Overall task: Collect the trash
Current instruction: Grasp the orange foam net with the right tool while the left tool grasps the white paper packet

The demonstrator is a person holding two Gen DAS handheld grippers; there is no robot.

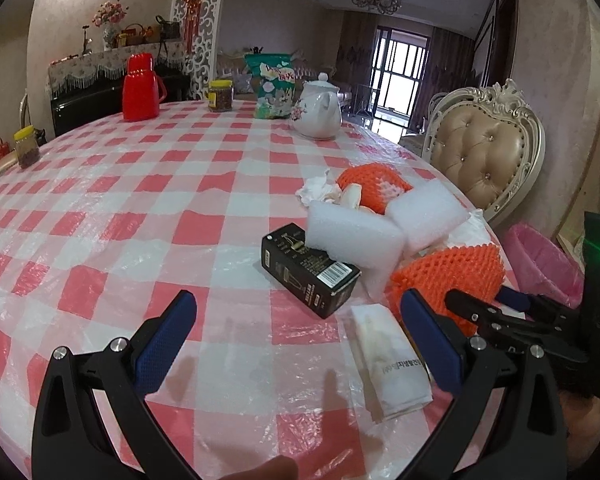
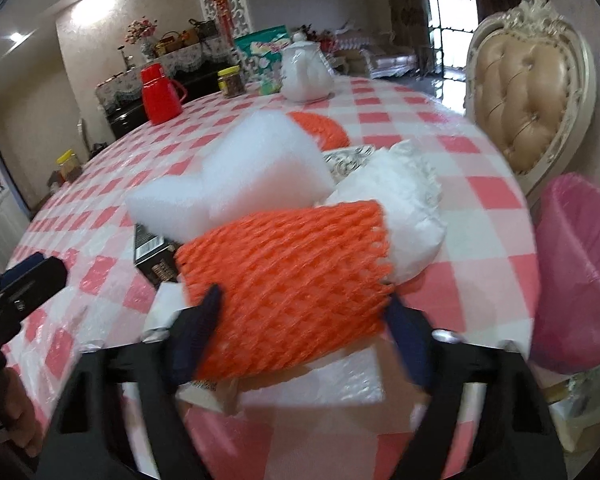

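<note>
Trash heaped near the table's edge

An orange foam net [image 2: 296, 280] lies on its side at the front, beside crumpled white plastic [image 2: 404, 200]. Two white foam blocks [image 1: 356, 236] lean over a black carton [image 1: 308, 268] lying flat. A second orange net [image 1: 374, 190] sits behind with a crumpled tissue [image 1: 318, 190]. A flat white paper sachet [image 1: 392, 364], seemingly empty, lies nearest. The pink-lined bin [image 2: 580, 272] stands just off the table's edge.

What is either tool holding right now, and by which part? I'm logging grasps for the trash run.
The right tool grips the orange foam net across its near end, one finger on each side. The left tool is open and holds nothing.
</note>
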